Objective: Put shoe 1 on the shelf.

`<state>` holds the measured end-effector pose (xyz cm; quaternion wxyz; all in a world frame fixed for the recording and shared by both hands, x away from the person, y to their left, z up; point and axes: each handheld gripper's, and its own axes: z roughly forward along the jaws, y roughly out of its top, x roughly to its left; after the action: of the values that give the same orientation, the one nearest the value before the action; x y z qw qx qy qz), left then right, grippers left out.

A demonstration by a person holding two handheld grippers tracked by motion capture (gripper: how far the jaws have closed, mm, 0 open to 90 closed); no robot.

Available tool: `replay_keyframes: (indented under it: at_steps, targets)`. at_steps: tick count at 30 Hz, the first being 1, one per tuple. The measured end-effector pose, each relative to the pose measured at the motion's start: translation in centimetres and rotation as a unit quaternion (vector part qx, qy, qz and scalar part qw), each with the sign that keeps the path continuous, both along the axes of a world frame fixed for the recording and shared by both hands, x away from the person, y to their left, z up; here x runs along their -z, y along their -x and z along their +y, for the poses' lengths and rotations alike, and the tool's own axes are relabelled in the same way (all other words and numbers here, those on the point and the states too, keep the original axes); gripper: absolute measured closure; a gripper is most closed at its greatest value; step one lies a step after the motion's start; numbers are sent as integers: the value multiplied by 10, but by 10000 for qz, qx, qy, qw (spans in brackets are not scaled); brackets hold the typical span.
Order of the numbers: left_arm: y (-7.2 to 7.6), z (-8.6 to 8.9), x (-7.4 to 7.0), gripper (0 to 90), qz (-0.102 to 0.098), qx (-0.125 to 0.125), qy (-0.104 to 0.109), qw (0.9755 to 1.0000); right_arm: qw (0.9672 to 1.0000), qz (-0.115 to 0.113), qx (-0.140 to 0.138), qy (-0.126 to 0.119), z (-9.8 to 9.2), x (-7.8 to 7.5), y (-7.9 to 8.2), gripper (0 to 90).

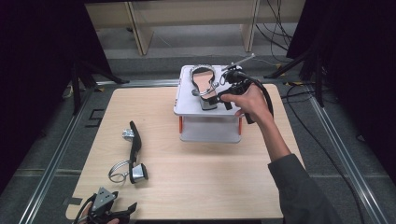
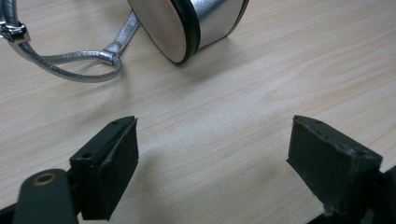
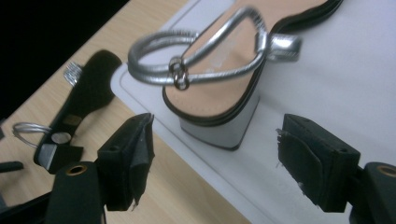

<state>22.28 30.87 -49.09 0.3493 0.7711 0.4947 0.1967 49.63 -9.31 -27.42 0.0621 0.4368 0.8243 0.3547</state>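
A silver block-heeled sandal [image 1: 204, 88] is seen upright on a white two-tier stand [image 1: 187, 108] at the far side of the light wooden table [image 1: 196, 163]. The right gripper [image 1: 223, 95] is held just beside its heel, jaws apart and empty. A second sandal [image 1: 132, 156] lies on its side near the open left gripper [image 1: 120, 215]. Dark curtains and grey floor surround the table.

You have two sandals in front of you: one sandal on the stand [image 1: 204, 88], upright on its block heel, and one sandal on the table [image 1: 132, 154], lying on its side. There is one white stand [image 1: 187, 105], a raised shelf on short legs, and one wooden table [image 1: 196, 177] under everything. You hold two grippers, the left gripper [image 1: 122, 213] and the right gripper [image 1: 215, 96].
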Motion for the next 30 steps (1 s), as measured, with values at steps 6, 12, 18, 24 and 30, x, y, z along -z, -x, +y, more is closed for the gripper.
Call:
replay_keyframes:
  at_steps: [6, 12, 18, 24, 30]
  targets:
    - [0, 0, 1, 158, -67, -23, 59, 10000, 9998, 18, -173, -10, 15, 13, -4, 332]
    - [0, 1, 0, 157, -19, 3, 0, 10000, 9999, 15, -82, -94, 31, 13, -3, 317]
    - [0, 1, 0, 157, -28, -4, -12, 10000, 9996, 90, -202, -167, 45, 14, 2, 329]
    - [0, -1, 1, 157, -69, -85, 213, 9997, 9990, -232, -372, -43, 35, 11, 19, 310]
    - [-1, 2, -1, 158, -114, -94, 63, 9999, 9974, -308, -637, -131, 23, 19, 46, 311]
